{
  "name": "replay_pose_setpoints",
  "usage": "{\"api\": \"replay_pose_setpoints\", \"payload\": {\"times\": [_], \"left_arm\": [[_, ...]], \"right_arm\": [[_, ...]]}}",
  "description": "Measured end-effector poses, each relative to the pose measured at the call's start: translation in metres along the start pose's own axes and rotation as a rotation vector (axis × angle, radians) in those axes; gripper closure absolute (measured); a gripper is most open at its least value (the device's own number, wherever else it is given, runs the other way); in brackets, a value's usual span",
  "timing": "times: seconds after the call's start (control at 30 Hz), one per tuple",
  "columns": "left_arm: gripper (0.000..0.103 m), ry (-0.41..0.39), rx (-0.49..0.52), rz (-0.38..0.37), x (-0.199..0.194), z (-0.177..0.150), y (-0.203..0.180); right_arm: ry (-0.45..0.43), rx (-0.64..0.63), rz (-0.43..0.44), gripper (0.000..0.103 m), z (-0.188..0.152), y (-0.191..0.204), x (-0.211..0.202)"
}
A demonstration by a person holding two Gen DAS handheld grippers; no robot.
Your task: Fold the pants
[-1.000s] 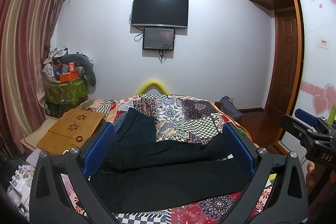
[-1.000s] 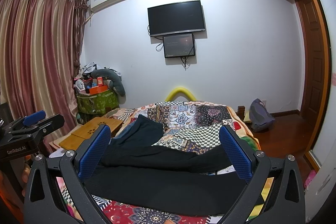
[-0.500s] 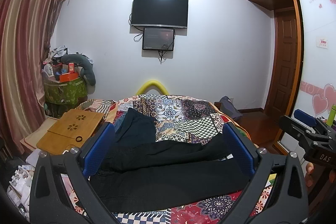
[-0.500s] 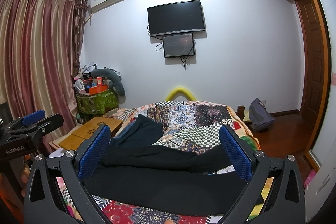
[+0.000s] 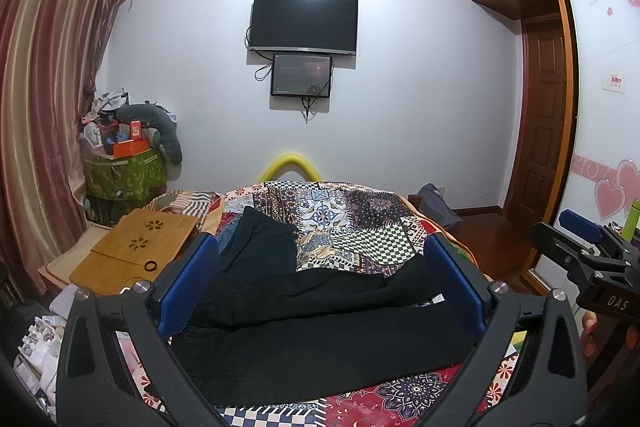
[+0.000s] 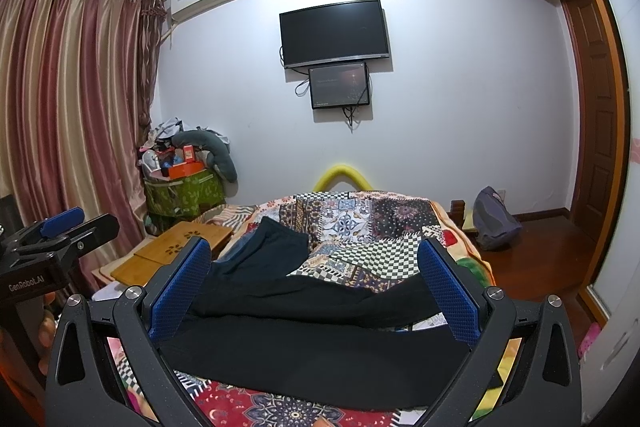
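Black pants point(image 5: 320, 331) lie spread across the near end of a bed with a patchwork cover point(image 5: 352, 227); both legs run left to right, the far leg angled away. They also show in the right wrist view point(image 6: 312, 339). My left gripper point(image 5: 320, 283) is open and empty, held above and in front of the pants. My right gripper point(image 6: 312, 283) is open and empty, likewise short of the pants. The right gripper shows at the right edge of the left wrist view point(image 5: 588, 251); the left gripper shows at the left edge of the right wrist view point(image 6: 52, 239).
A darker garment point(image 5: 260, 243) lies further up the bed on the left. A bamboo lap table point(image 5: 136, 247) stands left of the bed, before a green cluttered bin point(image 5: 124, 175) and curtains. A bag point(image 6: 496, 227), wooden floor and wardrobe are to the right.
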State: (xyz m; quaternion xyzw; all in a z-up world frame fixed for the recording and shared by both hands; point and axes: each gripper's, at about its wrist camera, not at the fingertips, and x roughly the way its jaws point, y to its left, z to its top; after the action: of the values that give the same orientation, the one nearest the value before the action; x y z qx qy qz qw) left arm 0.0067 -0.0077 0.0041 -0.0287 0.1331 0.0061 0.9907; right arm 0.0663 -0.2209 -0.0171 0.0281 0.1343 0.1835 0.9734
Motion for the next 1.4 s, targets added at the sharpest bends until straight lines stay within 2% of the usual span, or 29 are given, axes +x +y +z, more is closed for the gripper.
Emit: {"api": "replay_pose_setpoints", "payload": {"times": [0.43,0.77,1.03,1.27,1.4], "left_arm": [[0.000,0.003,-0.002,-0.004,0.001,-0.002,0.001],[0.000,0.046,-0.004,0.002,0.031,-0.008,0.008],[0.000,0.162,-0.018,0.031,0.102,-0.021,0.039],[0.000,0.318,0.014,0.124,0.193,-0.045,0.087],[0.000,0.407,-0.010,0.167,0.243,-0.060,0.125]], "right_arm": [[0.013,-0.001,-0.005,0.001,-0.004,0.002,0.001],[0.062,-0.002,-0.006,0.001,-0.012,-0.004,0.023],[0.163,-0.034,-0.041,0.001,-0.029,-0.015,0.078],[0.274,-0.074,-0.048,0.001,-0.050,-0.030,0.134],[0.329,-0.042,-0.049,0.001,-0.059,-0.045,0.166]]}}
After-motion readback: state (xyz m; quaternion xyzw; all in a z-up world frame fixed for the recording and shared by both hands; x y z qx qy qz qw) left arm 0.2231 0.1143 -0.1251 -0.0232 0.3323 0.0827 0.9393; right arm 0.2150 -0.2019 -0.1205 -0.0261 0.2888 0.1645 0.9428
